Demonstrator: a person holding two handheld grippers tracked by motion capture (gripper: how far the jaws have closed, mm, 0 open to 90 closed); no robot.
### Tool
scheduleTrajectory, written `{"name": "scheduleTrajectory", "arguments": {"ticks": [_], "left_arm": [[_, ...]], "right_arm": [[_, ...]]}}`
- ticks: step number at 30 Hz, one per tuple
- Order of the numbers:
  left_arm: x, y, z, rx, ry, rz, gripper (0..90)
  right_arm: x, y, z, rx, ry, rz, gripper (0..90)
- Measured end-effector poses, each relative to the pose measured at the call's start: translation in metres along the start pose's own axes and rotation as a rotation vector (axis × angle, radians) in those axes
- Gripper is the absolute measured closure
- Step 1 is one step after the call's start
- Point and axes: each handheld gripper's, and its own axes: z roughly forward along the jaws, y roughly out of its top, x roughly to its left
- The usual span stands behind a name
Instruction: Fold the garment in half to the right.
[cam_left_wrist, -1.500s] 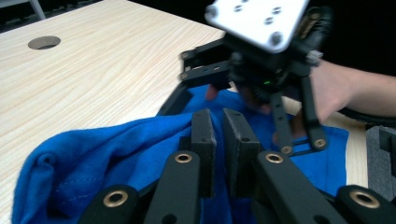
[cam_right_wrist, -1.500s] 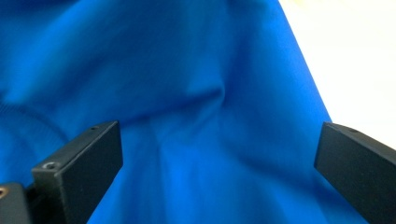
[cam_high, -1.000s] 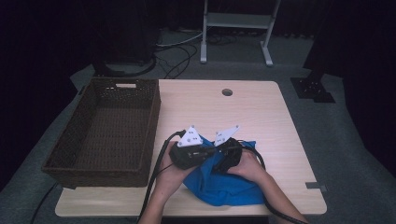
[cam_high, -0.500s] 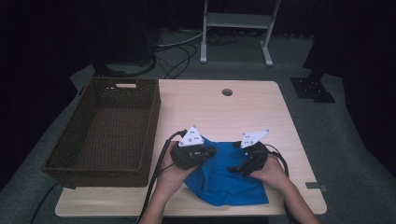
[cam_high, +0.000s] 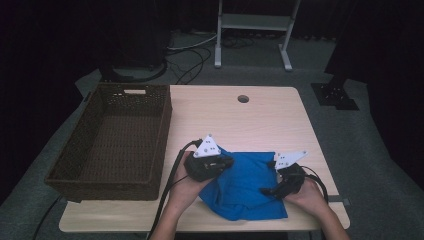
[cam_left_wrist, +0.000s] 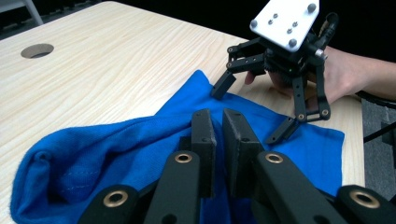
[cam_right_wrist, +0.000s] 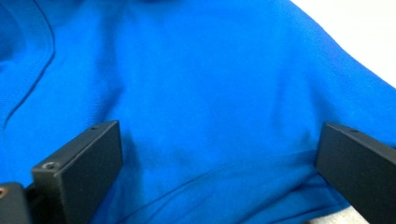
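Down on the desk, a blue cloth lies rumpled near the front edge, between the person's two hands. The left gripper sits at the cloth's left edge; in the left gripper view its two black fingers stand almost together with only a thin slit between them, low over the blue fabric. Whether a fold of cloth is caught in that slit cannot be told from these pictures. The right gripper rests on the cloth's right part, with its fingers spread wide. In the left gripper view the right gripper shows farther off, its fingertips set down on the cloth and well apart from each other. In the right gripper view the two fingers stand far apart at either side, with flat blue fabric stretched between them. A dark woven basket stands at the desk's left side, apart from the cloth.
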Motion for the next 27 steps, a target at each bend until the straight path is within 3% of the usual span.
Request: {"name": "scheduleTrajectory", "arguments": {"ticks": [8, 19, 27], "left_arm": [[-0.004, 0.006, 0.009, 0.009, -0.017, 0.017, 83.1], [-0.007, 0.012, 0.025, 0.021, -0.05, 0.024, 83.1], [-0.007, 0.01, 0.043, 0.041, -0.085, 0.012, 82.9]], "right_arm": [[0.002, 0.002, 0.002, 0.003, -0.007, -0.002, 0.0], [0.018, 0.017, 0.018, 0.004, 0.0, -0.011, 0.0], [0.016, 0.013, 0.013, -0.015, 0.018, -0.008, 0.1]]}}
